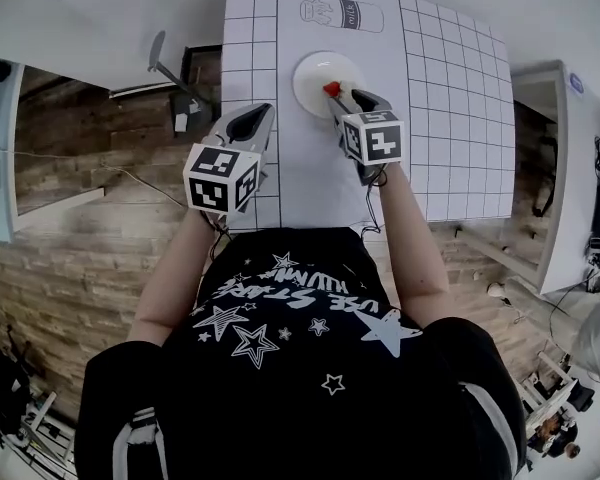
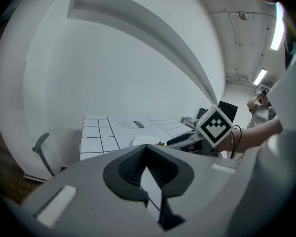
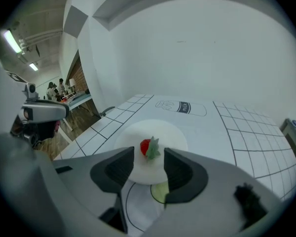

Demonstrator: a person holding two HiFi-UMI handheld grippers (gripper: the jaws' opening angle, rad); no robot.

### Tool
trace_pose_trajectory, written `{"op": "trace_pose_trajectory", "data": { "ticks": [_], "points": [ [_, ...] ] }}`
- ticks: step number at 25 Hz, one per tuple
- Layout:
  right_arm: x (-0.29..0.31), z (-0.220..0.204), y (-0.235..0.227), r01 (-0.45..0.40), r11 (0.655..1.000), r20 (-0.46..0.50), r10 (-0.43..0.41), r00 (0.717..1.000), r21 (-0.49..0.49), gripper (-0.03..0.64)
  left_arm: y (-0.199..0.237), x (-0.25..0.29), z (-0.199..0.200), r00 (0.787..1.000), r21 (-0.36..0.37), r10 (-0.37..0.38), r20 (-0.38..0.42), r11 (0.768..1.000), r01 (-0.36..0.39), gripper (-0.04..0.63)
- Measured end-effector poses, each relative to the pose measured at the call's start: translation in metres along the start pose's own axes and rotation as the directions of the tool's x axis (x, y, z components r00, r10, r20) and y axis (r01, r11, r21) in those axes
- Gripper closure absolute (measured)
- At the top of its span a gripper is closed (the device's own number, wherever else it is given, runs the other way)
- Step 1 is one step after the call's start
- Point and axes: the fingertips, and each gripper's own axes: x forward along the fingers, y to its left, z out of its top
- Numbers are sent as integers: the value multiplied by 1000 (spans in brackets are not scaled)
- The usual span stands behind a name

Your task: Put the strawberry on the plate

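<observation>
A small red strawberry (image 1: 332,89) with a green leafy top lies on the round white plate (image 1: 310,72) at the middle of the white table mat. In the right gripper view the strawberry (image 3: 149,148) rests on the plate (image 3: 138,131) just between my right gripper's (image 3: 149,155) fingertips, with a gap on each side; the jaws stand open. From the head view the right gripper (image 1: 344,97) reaches over the plate's near edge. My left gripper (image 1: 250,120) hovers at the mat's left edge, apart from the plate, its jaws (image 2: 145,149) shut on nothing.
The mat carries a printed milk carton (image 1: 342,14) beyond the plate and grid squares (image 1: 460,108) on both sides. A green printed circle (image 3: 159,193) lies under the right gripper. A desk (image 1: 0,148) stands left and another (image 1: 570,168) right of the table.
</observation>
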Motion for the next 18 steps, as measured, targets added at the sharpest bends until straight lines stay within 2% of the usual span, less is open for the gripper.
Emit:
{"op": "trace_pose_trajectory", "data": {
  "ticks": [7, 12, 15, 18],
  "points": [
    [-49, 5, 3, 63, 995, 125, -73, 990, 79, 435, -14, -23, 4, 998, 23, -44, 40, 999, 43, 586],
    [-85, 3, 20, 74, 991, 195, -95, 976, 116, 444, -29, -47, 3, 994, 56, -85, 65, 995, 81, 586],
    [-108, -8, 44, 81, 991, 230, -104, 968, 108, 514, -40, -74, -7, 991, 63, -102, 82, 993, 97, 586],
    [-122, -15, 69, 69, 989, 261, -102, 960, 133, 546, -41, -97, -11, 988, 81, -125, 94, 990, 117, 586]
  ]
}}
